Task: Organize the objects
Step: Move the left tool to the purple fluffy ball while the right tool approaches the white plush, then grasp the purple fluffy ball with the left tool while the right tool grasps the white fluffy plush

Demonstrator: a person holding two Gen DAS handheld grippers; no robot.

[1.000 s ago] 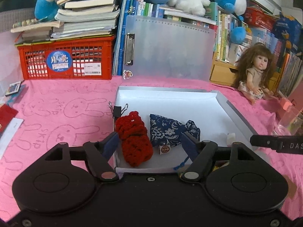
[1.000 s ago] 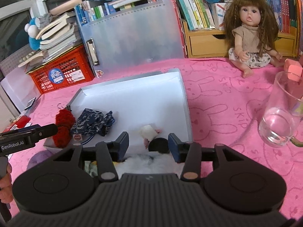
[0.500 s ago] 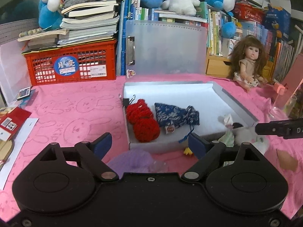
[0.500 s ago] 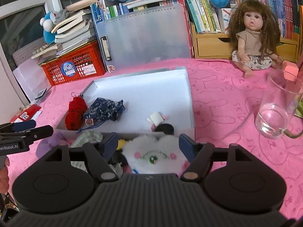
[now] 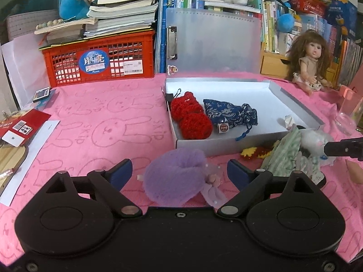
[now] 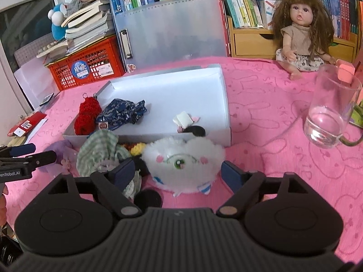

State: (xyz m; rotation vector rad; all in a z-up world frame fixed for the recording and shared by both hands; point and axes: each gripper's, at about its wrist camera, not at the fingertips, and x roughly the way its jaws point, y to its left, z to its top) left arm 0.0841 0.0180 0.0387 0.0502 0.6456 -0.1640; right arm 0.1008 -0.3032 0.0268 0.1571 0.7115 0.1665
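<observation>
The left gripper (image 5: 179,173) had its jaws opening wide around a fluffy purple plush pouch (image 5: 175,176) on the pink bunny cloth (image 5: 102,122), not squeezing it. The right gripper (image 6: 174,172) was opening too, with a fuzzy white plush toy (image 6: 183,161) between its blue fingers, loose. Both toys lay just in front of the shallow white box (image 5: 226,145), which held a red knitted pouch (image 5: 189,117) and a blue flowered bag (image 5: 229,113).

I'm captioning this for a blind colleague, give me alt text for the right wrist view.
The right gripper is opening, its fingers either side of a white plush toy on a pink cloth, just in front of a white box.
</observation>
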